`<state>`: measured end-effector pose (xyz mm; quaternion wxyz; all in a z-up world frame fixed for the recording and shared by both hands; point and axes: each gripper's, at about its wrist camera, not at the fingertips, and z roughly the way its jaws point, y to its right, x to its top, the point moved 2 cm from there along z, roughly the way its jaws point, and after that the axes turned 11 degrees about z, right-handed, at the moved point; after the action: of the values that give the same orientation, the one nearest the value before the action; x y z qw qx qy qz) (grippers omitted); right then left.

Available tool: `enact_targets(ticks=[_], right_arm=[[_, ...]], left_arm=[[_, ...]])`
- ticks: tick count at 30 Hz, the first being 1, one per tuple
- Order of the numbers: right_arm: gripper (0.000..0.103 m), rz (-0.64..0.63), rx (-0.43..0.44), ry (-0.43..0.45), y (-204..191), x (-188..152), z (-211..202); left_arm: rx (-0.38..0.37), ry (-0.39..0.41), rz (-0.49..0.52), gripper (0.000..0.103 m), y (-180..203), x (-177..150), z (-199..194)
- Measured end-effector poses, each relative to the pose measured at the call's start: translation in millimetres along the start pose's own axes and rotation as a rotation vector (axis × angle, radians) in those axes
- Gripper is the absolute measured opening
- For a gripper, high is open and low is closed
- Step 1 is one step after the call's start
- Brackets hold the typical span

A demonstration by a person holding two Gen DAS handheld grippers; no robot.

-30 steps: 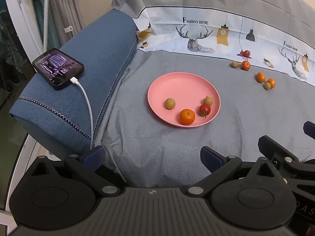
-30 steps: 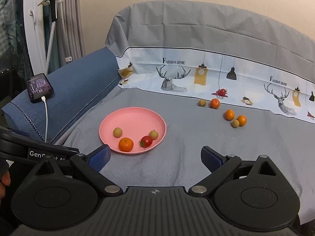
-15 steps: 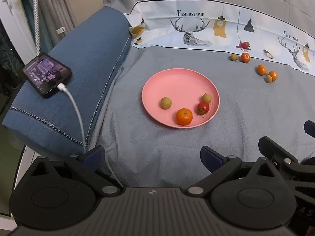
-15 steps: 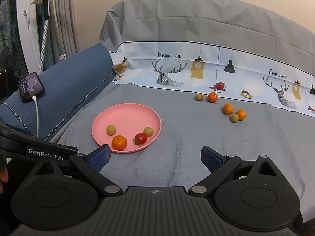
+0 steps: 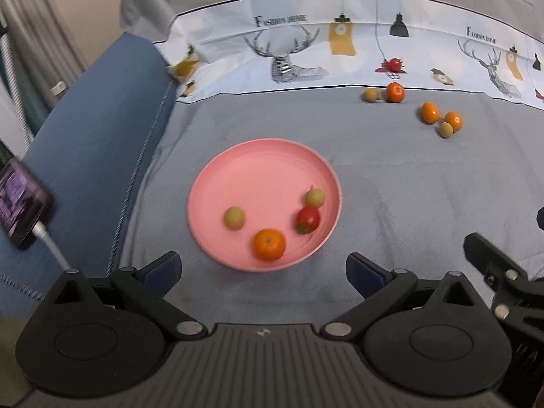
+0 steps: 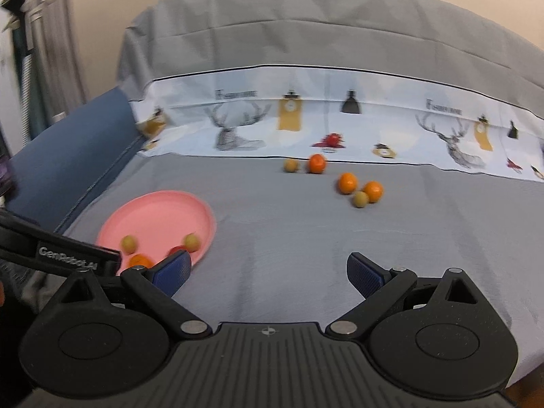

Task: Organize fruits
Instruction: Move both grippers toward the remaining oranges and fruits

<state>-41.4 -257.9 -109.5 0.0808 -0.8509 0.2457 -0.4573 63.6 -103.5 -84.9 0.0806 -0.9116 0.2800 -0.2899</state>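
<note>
Round pink plastic plate (image 5: 238, 170), landmark, lay on the grey bedsheet (image 5: 391, 204) just ahead of the left gripper (image 5: 263, 267) and ahead-left of the right gripper (image 6: 268, 268), both spread wide and empty; it held one orange mandarin (image 5: 269, 244), one red tomato (image 5: 308, 219) and two small green fruits (image 5: 234, 217). Five loose fruits (image 6: 347, 183) lay well beyond the plate, near the deer-printed white sheet border (image 5: 292, 57). Against earlier frames, both views stood nearer the plate, with the black phone (image 5: 17, 204) on the blue cushion (image 5: 95, 129) left of it pushed to the frame edge.
</note>
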Motion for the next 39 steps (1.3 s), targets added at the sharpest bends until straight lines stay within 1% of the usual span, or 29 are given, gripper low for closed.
enact_targets(ticks=[7, 11, 18, 25, 30, 35, 39], right_arm=[[0.098, 0.076, -0.077, 0.016, 40.6, 18.5, 29.1], [0.098, 0.111, -0.107, 0.023, 59.0, 27.2, 43.9], [0.098, 0.152, -0.134, 0.024, 81.1, 39.1, 72.8], [0.098, 0.193, -0.158, 0.023, 99.5, 48.1, 113.9], [0.098, 0.215, -0.189, 0.037, 117.2, 59.1, 157.5], [0.098, 0.233, -0.228, 0.027, 137.3, 70.6, 212.2], [0.098, 0.254, -0.244, 0.017, 149.3, 78.3, 249.4]], left_arm=[[-0.017, -0.021, 0.038, 0.103, 25.9, 32.0, 25.1], [-0.031, -0.027, 0.06, 0.103, 40.3, 47.3, 38.4], [-0.045, -0.041, 0.097, 0.103, 62.9, 72.0, 66.1], [-0.052, -0.071, 0.119, 0.103, 79.2, 99.6, 103.2], [-0.074, -0.066, 0.125, 0.103, 90.2, 138.9, 138.2], [-0.088, -0.03, 0.142, 0.103, 107.3, 187.5, 181.6], [-0.059, -0.022, 0.151, 0.103, 114.7, 215.7, 221.0]])
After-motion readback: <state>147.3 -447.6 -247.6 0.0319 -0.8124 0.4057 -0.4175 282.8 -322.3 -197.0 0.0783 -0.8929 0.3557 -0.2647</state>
